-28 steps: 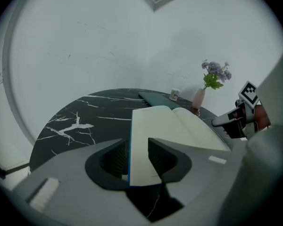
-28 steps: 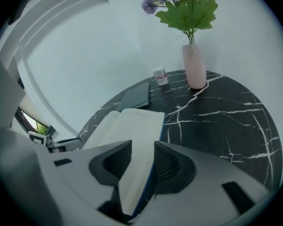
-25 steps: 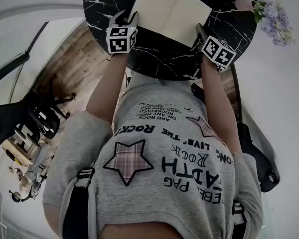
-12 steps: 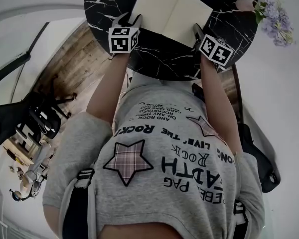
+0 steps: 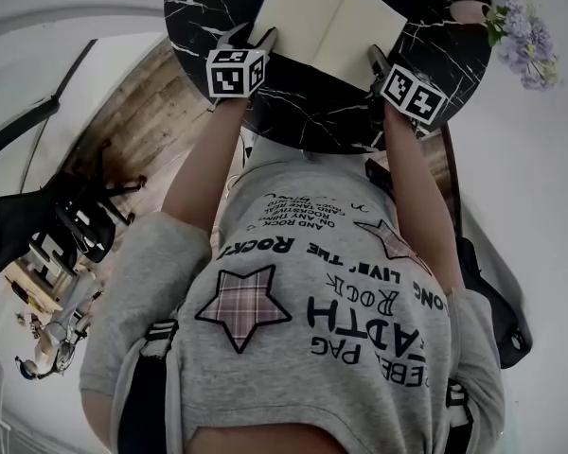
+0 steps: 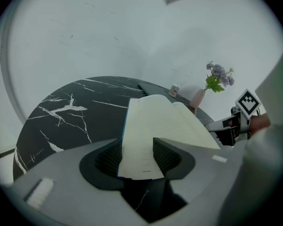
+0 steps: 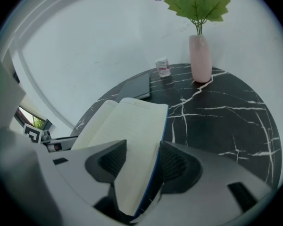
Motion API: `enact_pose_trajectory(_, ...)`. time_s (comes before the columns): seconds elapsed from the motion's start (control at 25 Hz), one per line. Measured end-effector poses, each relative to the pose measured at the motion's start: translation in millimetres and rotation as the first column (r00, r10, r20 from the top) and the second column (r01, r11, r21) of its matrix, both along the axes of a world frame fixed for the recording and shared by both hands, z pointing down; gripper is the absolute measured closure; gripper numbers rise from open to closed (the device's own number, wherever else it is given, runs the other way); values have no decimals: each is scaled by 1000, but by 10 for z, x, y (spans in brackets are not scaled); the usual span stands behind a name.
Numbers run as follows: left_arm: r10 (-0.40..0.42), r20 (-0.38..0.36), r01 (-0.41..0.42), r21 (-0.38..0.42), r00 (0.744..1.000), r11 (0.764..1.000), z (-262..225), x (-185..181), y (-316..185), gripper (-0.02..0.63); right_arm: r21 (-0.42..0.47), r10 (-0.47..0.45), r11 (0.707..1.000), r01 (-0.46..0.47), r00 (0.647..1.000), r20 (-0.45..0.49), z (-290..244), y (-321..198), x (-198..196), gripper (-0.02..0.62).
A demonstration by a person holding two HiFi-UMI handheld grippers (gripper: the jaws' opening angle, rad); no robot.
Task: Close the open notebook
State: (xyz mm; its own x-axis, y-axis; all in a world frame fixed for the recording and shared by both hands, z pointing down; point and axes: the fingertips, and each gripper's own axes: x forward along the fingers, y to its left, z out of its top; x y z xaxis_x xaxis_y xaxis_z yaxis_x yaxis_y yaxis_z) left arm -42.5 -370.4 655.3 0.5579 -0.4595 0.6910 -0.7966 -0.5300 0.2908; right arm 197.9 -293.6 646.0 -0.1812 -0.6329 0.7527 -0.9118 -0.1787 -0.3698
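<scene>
On my left, the left tongs (image 6: 137, 147) have just been opening. Their jaws now stand well apart, with the near left corner of the open notebook (image 5: 327, 22) lying between them, and I see no pad pressing on the paper. The notebook lies spread on the round black marble bench (image 5: 312, 112), cream pages up and a blue cover edge showing under the left leaf. The spine runs away from me, about midway between the two tongs.

Over at the right leaf, the right tongs (image 7: 142, 157) have also just been opening. They are wide apart (wider than the left pair, by my eye). The leaf and its blue cover stand tilted up between the jaws, with a gap on either side, so neither pair has hold of anything.

Past them, near the bench's far right rim, stand a small white bottle (image 7: 163, 67) and a pink vase (image 7: 200, 60) of purple flowers.
</scene>
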Motion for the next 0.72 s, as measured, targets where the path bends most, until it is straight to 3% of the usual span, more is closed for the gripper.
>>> enact_pose_trajectory(0.36, -29, -86, 23, -66, 996, 998, -60, 67, 41, 382, 14, -51, 999, 51, 998, -37, -12, -8, -38, 407)
enact_pose_trajectory(0.72, -19, -102, 6, -123, 995, 992, -85, 111, 78, 377, 17, -67, 998, 68, 997, -42, -17, -10, -40, 407)
